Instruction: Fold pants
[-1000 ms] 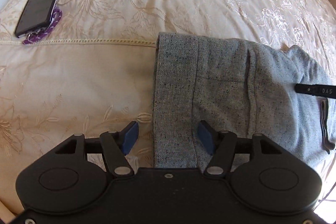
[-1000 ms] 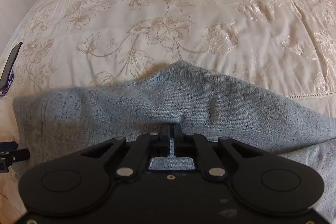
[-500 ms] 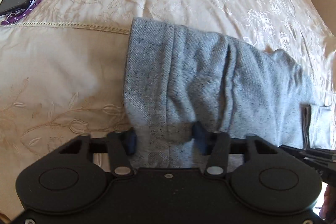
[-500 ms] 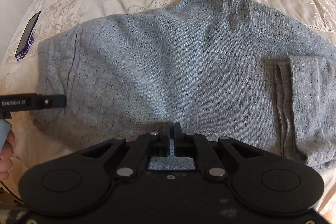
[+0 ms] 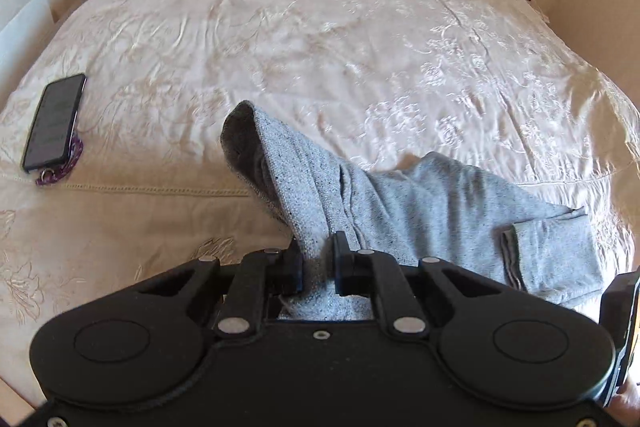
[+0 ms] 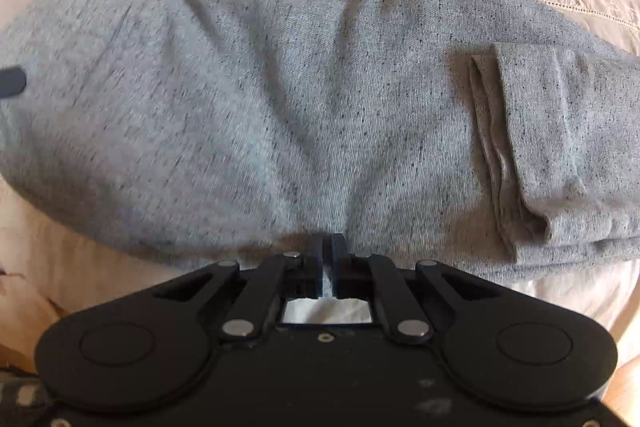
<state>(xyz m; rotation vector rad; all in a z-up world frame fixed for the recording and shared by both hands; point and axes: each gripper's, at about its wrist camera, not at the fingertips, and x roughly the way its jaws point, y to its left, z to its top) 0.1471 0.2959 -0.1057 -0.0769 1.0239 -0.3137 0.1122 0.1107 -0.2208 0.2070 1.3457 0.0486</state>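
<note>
Grey pants lie partly folded near the foot of the bed, on the cream embroidered bedspread, one end raised off the cover. Left claw clamped on that raised end, cloth bunched between its jaws; right claw pinched tight on a fold at the near edge of the pants, which spread wide ahead of it. Phone with a purple strap lies apart, left on the bedspread.
</note>
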